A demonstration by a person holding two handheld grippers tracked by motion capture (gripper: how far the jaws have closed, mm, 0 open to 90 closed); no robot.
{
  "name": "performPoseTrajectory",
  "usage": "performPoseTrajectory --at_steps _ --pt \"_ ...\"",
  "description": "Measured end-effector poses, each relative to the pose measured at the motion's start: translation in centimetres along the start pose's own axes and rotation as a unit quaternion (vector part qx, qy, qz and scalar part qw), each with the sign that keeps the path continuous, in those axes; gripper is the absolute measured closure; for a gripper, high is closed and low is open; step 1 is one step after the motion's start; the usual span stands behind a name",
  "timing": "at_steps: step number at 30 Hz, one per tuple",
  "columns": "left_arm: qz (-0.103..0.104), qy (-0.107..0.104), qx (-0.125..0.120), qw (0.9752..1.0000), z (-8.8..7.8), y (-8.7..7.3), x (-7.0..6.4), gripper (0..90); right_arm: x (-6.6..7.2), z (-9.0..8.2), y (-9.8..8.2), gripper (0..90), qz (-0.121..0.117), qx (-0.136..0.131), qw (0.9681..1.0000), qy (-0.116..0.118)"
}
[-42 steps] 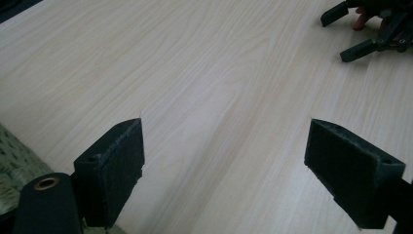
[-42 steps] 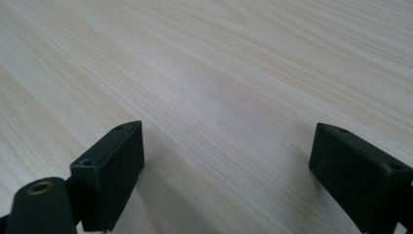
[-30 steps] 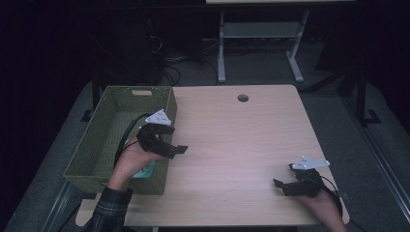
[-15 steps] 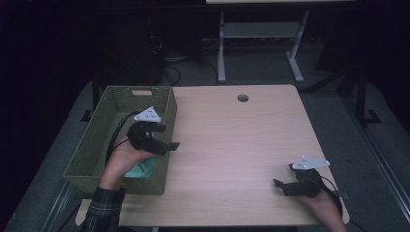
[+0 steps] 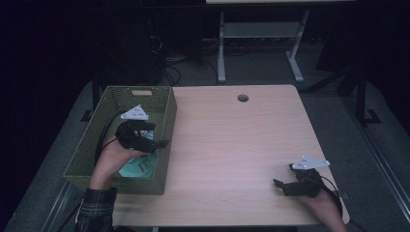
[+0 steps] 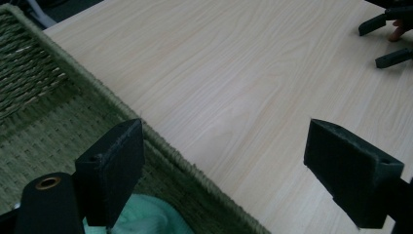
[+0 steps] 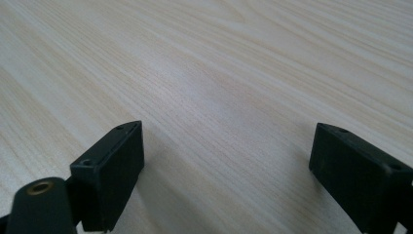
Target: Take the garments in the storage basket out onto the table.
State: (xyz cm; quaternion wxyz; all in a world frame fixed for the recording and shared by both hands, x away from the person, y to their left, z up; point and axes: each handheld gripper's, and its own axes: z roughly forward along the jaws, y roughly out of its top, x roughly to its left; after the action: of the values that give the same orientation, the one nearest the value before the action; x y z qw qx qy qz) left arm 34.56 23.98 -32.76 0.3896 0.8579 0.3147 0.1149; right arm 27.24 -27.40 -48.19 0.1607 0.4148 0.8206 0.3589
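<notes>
A green woven basket (image 5: 121, 186) stands on the left end of the light wooden table (image 5: 232, 145). A mint-green soft item (image 5: 138, 168) lies in its near end. My left gripper (image 5: 155, 136) hangs open above the basket's right rim, with nothing between its jaws. In the left gripper view that gripper (image 6: 229, 170) straddles the basket rim (image 6: 146, 131), and the mint-green item (image 6: 146, 217) lies just below. My right gripper (image 5: 279, 187) rests open near the table's front right corner. In the right gripper view it (image 7: 224, 170) frames bare wood (image 7: 219, 73).
A round cable hole (image 5: 242, 98) is in the table's far edge. The basket's far half holds only the left gripper's cable (image 5: 104, 133). A metal stand (image 5: 256, 38) and cables sit on the dark floor beyond the table.
My left gripper has drawn back to the left, from over the table beside the basket to above the basket's right rim. The right gripper has stayed put.
</notes>
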Motion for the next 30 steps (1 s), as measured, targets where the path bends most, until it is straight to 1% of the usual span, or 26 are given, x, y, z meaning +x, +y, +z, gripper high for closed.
performPoseTrajectory --at_steps 5,10,11,13,17,18,21,22,23,24,25,28,29,30 --pt "-0.005 0.004 -0.003 1.0 -0.4 -0.3 0.4 14.2 0.0 0.0 0.0 12.2 0.0 0.0 1.0 0.0" --pt "-0.013 0.015 -0.003 0.9998 -1.0 -0.8 1.1 14.3 0.0 0.0 0.0 12.2 0.0 0.0 1.0 0.0" --pt "-0.015 0.02 -0.003 0.9997 -1.3 -1.0 1.4 14.4 0.0 0.0 0.0 12.2 0.0 0.0 1.0 0.0" --pt "-0.015 0.022 -0.001 0.9996 -1.4 -1.1 1.6 14.4 0.0 0.0 0.0 12.2 0.0 0.0 1.0 0.0" --pt "-0.023 0.029 -0.001 0.9993 -1.6 -1.6 2.1 14.4 0.0 0.0 0.0 12.2 0.0 0.0 1.0 0.0" --pt "-0.024 0.034 0.001 0.9991 -1.7 -1.9 2.3 14.4 0.0 0.0 0.0 12.2 0.0 0.0 1.0 0.0" --pt "-0.023 0.037 0.003 0.999 -1.9 -2.1 2.6 14.4 0.0 0.0 0.0 12.2 0.0 0.0 1.0 0.0" --pt "-0.028 0.04 0.002 0.9988 -2.0 -2.3 2.9 14.4 0.0 0.0 0.0 12.2 0.0 0.0 1.0 0.0" --pt "-0.028 0.04 0.002 0.9988 -2.0 -2.3 2.9 14.4 0.0 0.0 0.0 12.2 0.0 0.0 1.0 0.0" --pt "-0.026 0.044 0.004 0.9987 -2.2 -2.5 3.2 14.4 0.0 0.0 0.0 12.2 0.0 0.0 1.0 0.0" --pt "-0.026 0.044 0.004 0.9987 -2.2 -2.5 3.2 14.4 0.0 0.0 0.0 12.2 0.0 0.0 1.0 0.0" --pt "-0.032 0.055 0.006 0.9979 -2.3 -3.1 3.7 14.4 0.0 0.0 0.0 12.2 0.001 0.0 1.0 0.0" --pt "-0.029 0.059 0.008 0.9978 -2.4 -3.3 3.9 14.4 0.0 0.0 0.0 12.2 0.0 0.0 1.0 0.0" --pt "-0.034 0.06 0.007 0.9976 -2.4 -3.5 4.1 14.4 0.0 0.0 0.0 12.2 0.001 0.0 1.0 0.0"
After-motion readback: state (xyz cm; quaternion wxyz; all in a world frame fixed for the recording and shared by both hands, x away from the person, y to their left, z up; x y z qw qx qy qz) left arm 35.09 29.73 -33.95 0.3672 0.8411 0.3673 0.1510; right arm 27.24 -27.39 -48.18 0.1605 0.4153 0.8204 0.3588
